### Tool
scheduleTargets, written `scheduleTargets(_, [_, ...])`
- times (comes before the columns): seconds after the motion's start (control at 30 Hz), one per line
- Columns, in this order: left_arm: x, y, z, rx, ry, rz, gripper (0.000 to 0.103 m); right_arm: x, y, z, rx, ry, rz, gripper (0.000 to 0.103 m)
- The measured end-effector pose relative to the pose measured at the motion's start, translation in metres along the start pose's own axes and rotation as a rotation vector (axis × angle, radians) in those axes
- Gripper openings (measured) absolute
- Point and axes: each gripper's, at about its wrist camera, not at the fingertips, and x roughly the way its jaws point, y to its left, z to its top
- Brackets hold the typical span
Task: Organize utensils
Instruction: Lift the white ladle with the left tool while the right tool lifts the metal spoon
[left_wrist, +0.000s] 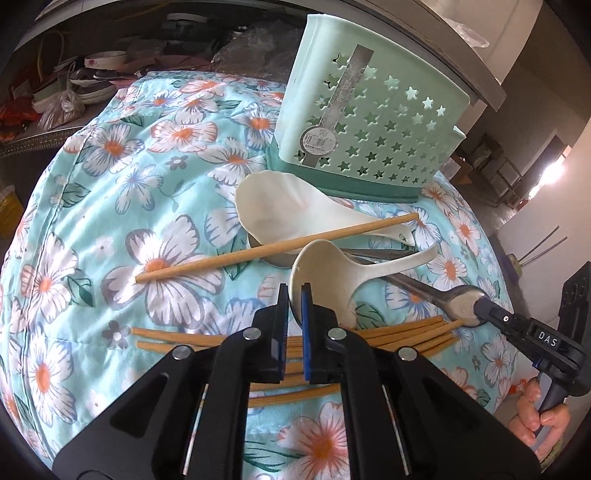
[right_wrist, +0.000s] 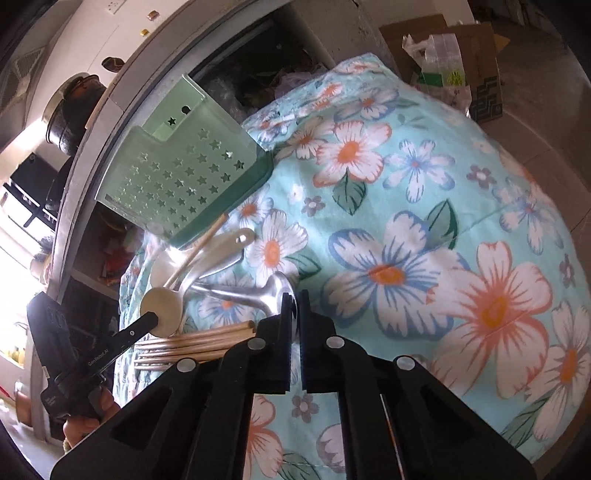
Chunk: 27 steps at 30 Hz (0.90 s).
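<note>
The floral cloth (left_wrist: 110, 192) covers the table, and the green star-punched holder (left_wrist: 373, 122) stands upright at its far edge, empty as far as can be seen. Taking the holder as landmark: just in front of its base lies the white ladle-shaped spoon (left_wrist: 273, 210) with one loose chopstick (left_wrist: 273, 249) across it; nearer the person sits the beige spoon (left_wrist: 325, 273), and beyond that, farthest from the holder, the bundle of chopsticks (left_wrist: 406, 332). A metal spoon (right_wrist: 273, 291) lies beside the beige one.

The left hand-held gripper (left_wrist: 294, 291) is clenched on the beige spoon's bowl rim. The right hand-held gripper (right_wrist: 294, 299) is clenched on the metal spoon's bowl.

Both grips are thin edge pinches on curved, smooth bowls, so either spoon may pivot or slip when raised. The handles overlap, so lifting one could drag its neighbour or roll the loose chopstick off the cloth.
</note>
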Motion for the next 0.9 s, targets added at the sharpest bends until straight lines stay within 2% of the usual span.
scheduleTargets(0.13, [-0.003, 0.001, -0.001, -0.027, -0.028, -0.024, 0.002, -0.02, 0.01, 0.004, -0.102, -0.088, -0.087, 0.002])
scheduleTargets(0.27, [-0.029, -0.005, 0.003, 0.007, -0.111, -0.03, 0.002, -0.04, 0.02, 0.007, -0.209, -0.171, -0.191, 0.001])
scheduleTargets(0.33, [-0.047, -0.008, 0.008, 0.022, -0.161, -0.037, 0.001, -0.045, 0.021, 0.01, -0.224, -0.176, -0.199, 0.001])
scheduleTargets(0.47, [-0.074, -0.011, 0.015, 0.04, -0.224, -0.033, 0.001, -0.037, 0.006, 0.01, -0.135, -0.062, -0.09, 0.001])
scheduleTargets(0.53, [-0.079, -0.009, 0.015, 0.035, -0.229, -0.028, 0.001, -0.025, -0.005, 0.007, -0.052, 0.027, -0.02, 0.006])
scheduleTargets(0.6, [-0.08, -0.005, 0.013, 0.026, -0.225, -0.017, 0.001, -0.011, -0.018, 0.001, 0.055, 0.111, 0.063, 0.021])
scheduleTargets(0.63, [-0.079, -0.002, 0.011, 0.018, -0.217, -0.016, 0.001, -0.004, -0.024, -0.002, 0.11, 0.148, 0.098, 0.033])
scheduleTargets(0.67, [-0.078, 0.0, 0.01, 0.007, -0.207, -0.019, 0.001, 0.001, -0.029, -0.005, 0.157, 0.172, 0.125, 0.035])
scheduleTargets(0.83, [-0.078, 0.009, 0.001, -0.033, -0.193, -0.024, 0.001, 0.013, -0.032, -0.006, 0.207, 0.161, 0.148, 0.035])
scheduleTargets(0.9, [-0.082, 0.01, 0.0, -0.037, -0.206, -0.027, 0.001, 0.017, -0.029, -0.004, 0.2, 0.145, 0.128, 0.023])
